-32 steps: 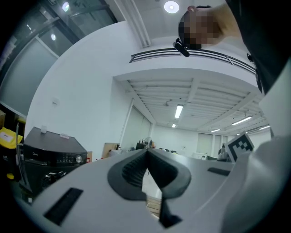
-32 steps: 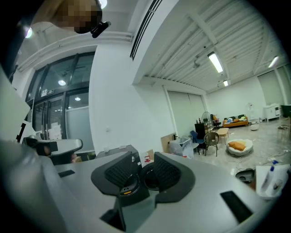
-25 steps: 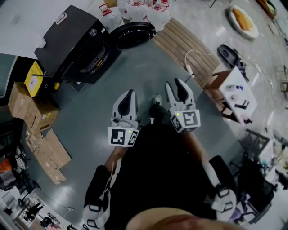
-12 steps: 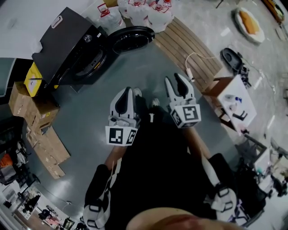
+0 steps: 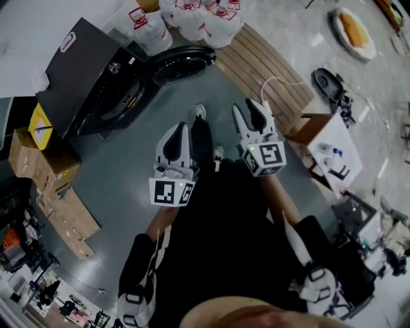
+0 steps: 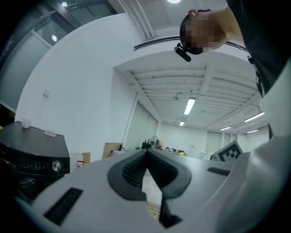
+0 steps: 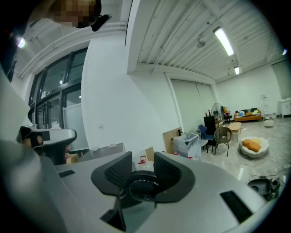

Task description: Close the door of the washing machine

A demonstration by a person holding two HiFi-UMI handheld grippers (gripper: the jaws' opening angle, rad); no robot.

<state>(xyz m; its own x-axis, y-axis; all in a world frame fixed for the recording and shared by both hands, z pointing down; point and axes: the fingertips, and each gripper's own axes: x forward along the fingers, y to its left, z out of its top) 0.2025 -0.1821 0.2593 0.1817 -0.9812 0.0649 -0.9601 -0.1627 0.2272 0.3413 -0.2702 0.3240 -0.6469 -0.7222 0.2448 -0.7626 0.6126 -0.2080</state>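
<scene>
The black washing machine (image 5: 83, 77) stands at the upper left of the head view. Its round door (image 5: 182, 61) hangs open to the right of the drum opening. Both grippers are held at waist height, well short of the machine. My left gripper (image 5: 181, 130) is shut with nothing in it, its tips touching (image 6: 146, 152). The machine's knob panel (image 6: 34, 159) shows at the left of the left gripper view. My right gripper (image 5: 251, 110) is open and empty. In the right gripper view the dark round door (image 7: 142, 187) shows far off between the jaws (image 7: 142, 166).
Cardboard boxes (image 5: 48, 179) are stacked left of the machine, with a yellow item (image 5: 38, 125) on top. White bags (image 5: 192, 16) sit behind the door. A slatted wooden platform (image 5: 262, 61), a white cable (image 5: 277, 82) and a small white table (image 5: 333, 138) lie to the right.
The person has stepped toward the machine; a foot now shows ahead of the grippers. Both grippers keep their pose and jaw states.
</scene>
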